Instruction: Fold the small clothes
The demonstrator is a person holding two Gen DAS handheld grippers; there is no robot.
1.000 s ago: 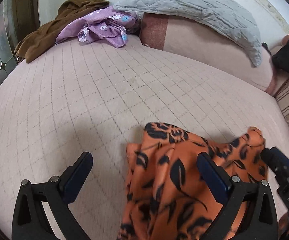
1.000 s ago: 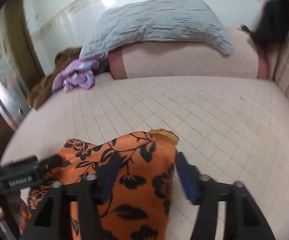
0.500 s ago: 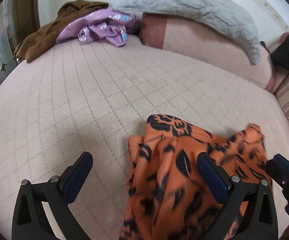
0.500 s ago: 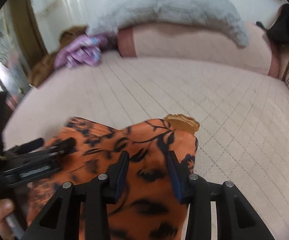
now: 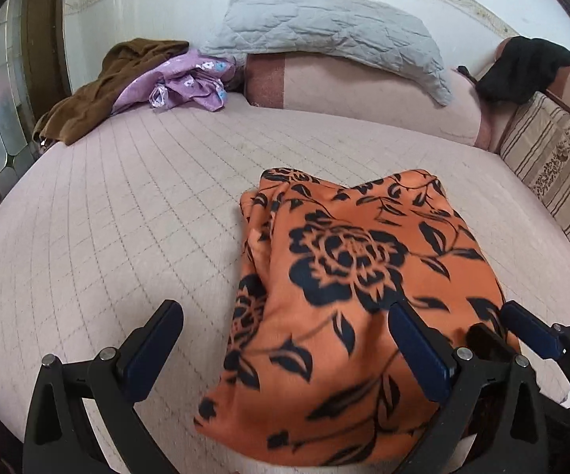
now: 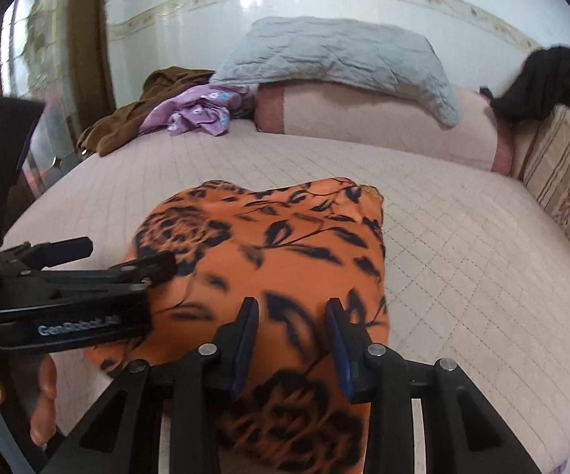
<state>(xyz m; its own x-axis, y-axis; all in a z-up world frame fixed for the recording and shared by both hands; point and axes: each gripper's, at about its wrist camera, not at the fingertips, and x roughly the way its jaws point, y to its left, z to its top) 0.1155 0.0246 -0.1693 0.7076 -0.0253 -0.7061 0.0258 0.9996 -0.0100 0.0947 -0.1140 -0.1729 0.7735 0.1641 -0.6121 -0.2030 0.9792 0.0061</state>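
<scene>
Both tools parted over orange garment [image 5: 348, 276]

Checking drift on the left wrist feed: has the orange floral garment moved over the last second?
Yes. The orange floral garment has spread up and away from the camera, its far edge now nearer the pink bolster.

Up back on the quilted mattress [image 5: 135, 205]: grey quilted pillow [image 5: 324, 27] on a pink bolster [image 5: 364, 91], brown garment [image 5: 99, 91] under purple floral cloth [image 5: 190, 83].
</scene>
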